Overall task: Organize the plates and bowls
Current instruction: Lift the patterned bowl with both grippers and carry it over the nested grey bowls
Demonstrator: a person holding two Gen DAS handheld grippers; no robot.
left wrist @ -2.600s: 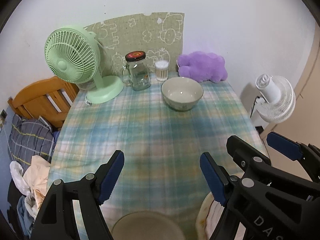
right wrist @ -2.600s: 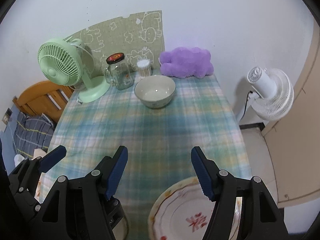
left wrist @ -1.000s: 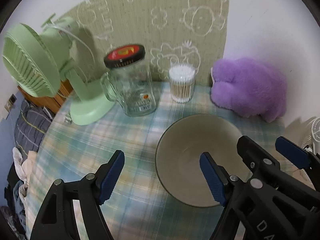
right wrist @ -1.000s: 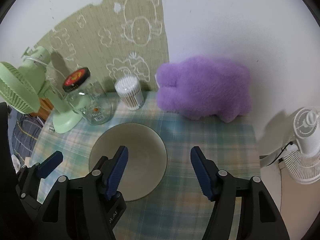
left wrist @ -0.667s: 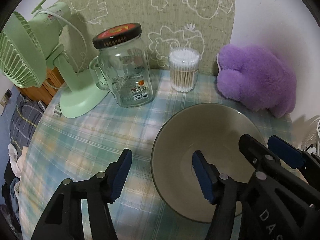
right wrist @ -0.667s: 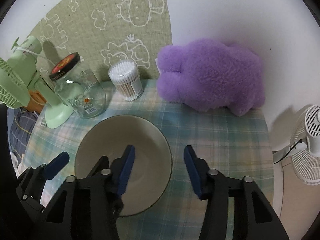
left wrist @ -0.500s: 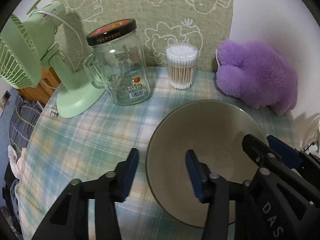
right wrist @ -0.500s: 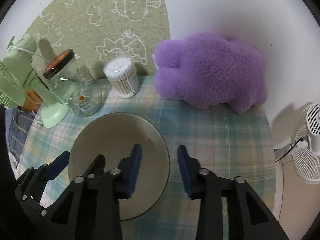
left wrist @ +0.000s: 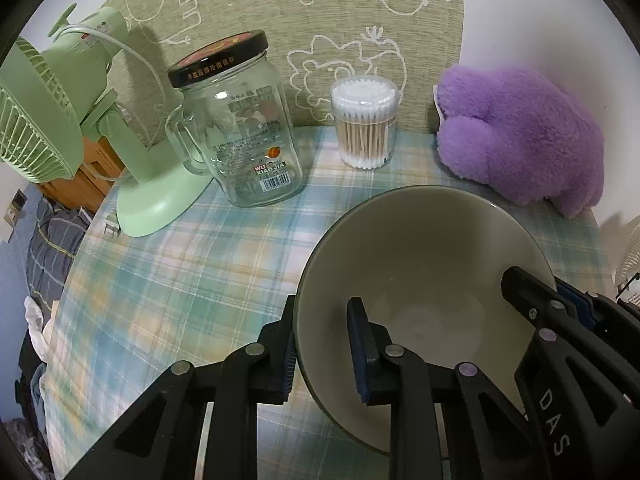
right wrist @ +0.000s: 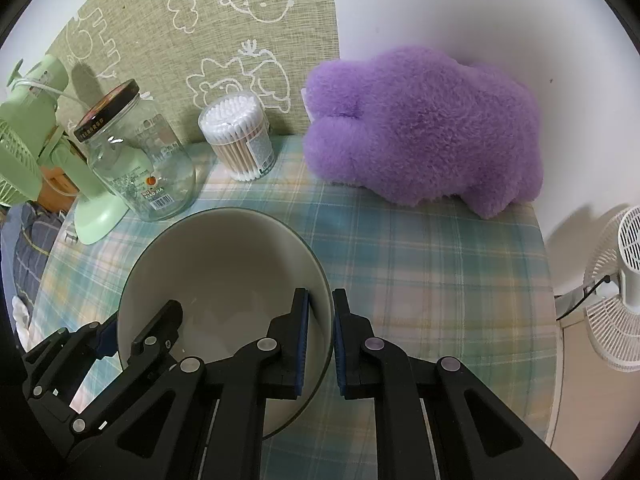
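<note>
One bowl (left wrist: 420, 280), pale grey-beige inside with a darker rim, stands on the table (left wrist: 180, 272) covered in a green, blue and cream checked cloth, towards the back of the table and in front of the cotton swabs and the plush toy. Left gripper (left wrist: 322, 346): clenched on the bowl's left rim, one blue-padded finger outside the wall, the other inside. Right gripper (right wrist: 320, 340): clenched on the bowl's right rim, one finger inside, the other outside, pads close against the wall. Behind the bowl, along the wall: one glass jar (left wrist: 240, 132) with handle and black lid, upright; one clear tub of cotton swabs (left wrist: 366, 122), upright, to the jar's right; one purple plush toy (right wrist: 424, 132) at the back right corner; one green desk fan (left wrist: 80, 120) at the left, just beside the jar. One white fan (right wrist: 616, 292) stands off the table at the right.
</note>
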